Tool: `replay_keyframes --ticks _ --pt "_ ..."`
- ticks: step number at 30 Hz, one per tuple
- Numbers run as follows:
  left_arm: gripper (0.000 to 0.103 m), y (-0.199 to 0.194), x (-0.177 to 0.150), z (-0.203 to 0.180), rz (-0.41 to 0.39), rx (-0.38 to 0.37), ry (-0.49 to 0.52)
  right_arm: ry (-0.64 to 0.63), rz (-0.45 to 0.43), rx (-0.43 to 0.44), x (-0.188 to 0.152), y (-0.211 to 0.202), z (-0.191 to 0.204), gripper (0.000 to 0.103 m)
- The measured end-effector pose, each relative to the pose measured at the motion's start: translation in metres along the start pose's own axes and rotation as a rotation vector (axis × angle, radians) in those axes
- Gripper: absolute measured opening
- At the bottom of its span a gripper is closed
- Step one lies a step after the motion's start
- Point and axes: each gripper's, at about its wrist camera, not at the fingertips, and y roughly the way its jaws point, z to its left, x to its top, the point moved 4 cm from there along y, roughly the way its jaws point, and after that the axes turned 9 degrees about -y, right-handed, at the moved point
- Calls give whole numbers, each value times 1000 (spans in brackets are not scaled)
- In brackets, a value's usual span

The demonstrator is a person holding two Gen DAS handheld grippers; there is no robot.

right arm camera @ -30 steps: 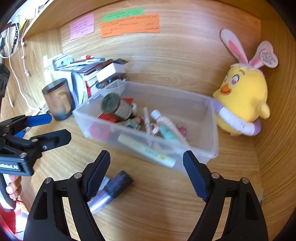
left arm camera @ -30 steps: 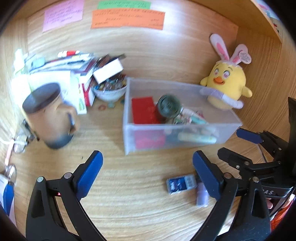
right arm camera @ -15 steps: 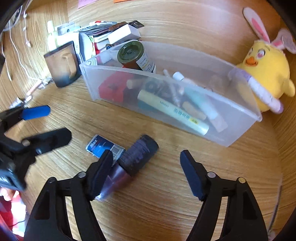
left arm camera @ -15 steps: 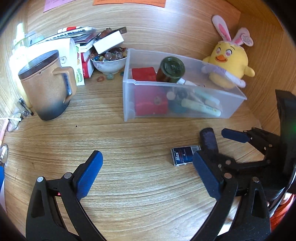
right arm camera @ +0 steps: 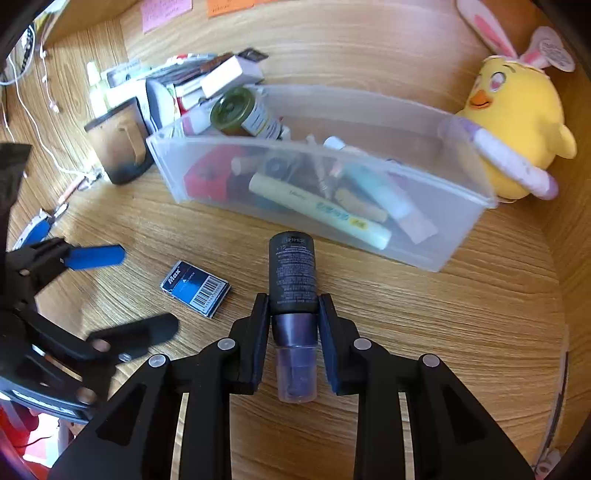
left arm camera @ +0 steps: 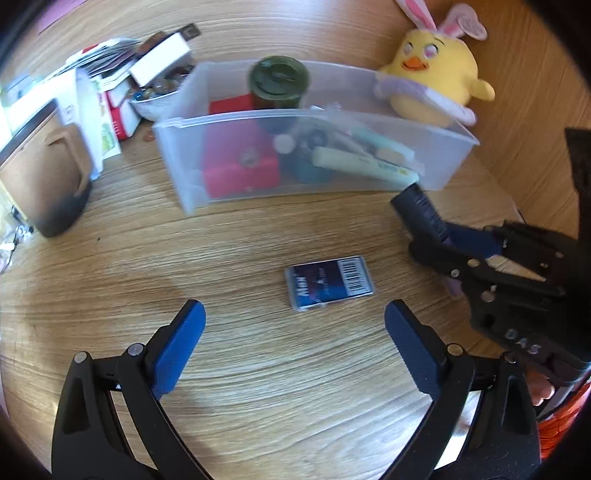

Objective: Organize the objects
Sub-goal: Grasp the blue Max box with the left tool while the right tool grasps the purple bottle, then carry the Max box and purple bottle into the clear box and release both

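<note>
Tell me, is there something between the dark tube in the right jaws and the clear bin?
Nothing visible. The right gripper holds the dark tube, and only bare desk lies between it and the clear bin; its near wall must be cleared.

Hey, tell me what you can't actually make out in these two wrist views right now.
- Bin contents: in the left wrist view, the items low in the clear bin blur behind its frosted front wall.
- Sticky notes: cut off by the top edge of the right wrist view, writing too small to read.
- Tube label: print too small, lower end partly covered by the right claw.
- Mug: cropped by the left edge, blurred.
</note>
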Motion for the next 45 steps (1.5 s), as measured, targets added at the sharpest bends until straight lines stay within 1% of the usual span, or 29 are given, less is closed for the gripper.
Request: replay_keyframes --ticks 4,6,7,8,9,10,12,13,14,15,19,23,35,45 --pt "99 7 2 -9 8 10 6 18 -32 -8 -1 -14 -7 23" --pt "95 12 3 -9 20 10 -22 24 -46 -13 -1 -20 -10 23" --pt "94 12 4 -9 12 18 -25 25 -51 -14 -1 -21 -11 23" --pt "89 12 4 -10 10 20 -26 25 -57 -17 -1 -23 -12 23" --pt "82 12 5 -12 4 26 -21 26 -60 -22 0 -24 -13 23" --pt "78 12 5 -13 -3 33 -15 28 -64 -25 0 -26 -14 23" --pt "66 12 4 -17 -16 46 5 35 -72 -24 -1 -28 -16 23" --pt "62 11 4 -18 -21 51 15 39 -74 -24 -1 -28 -17 23" --pt "54 10 2 -20 -29 56 29 44 -77 -24 -1 -29 -19 23" --pt "49 10 2 -21 -33 57 36 47 -79 -23 -1 -29 -19 23" --pt "49 7 1 -23 -21 7 29 64 -84 -20 -2 -29 -22 23" --pt "49 -2 3 -22 -44 -9 14 71 -91 -24 -2 -31 -23 23" --pt "49 -37 44 -20 -171 -69 -45 87 -145 -56 13 -48 -34 23" --pt "49 -62 71 -1 -256 -85 -90 97 -208 -83 38 -60 -44 23"
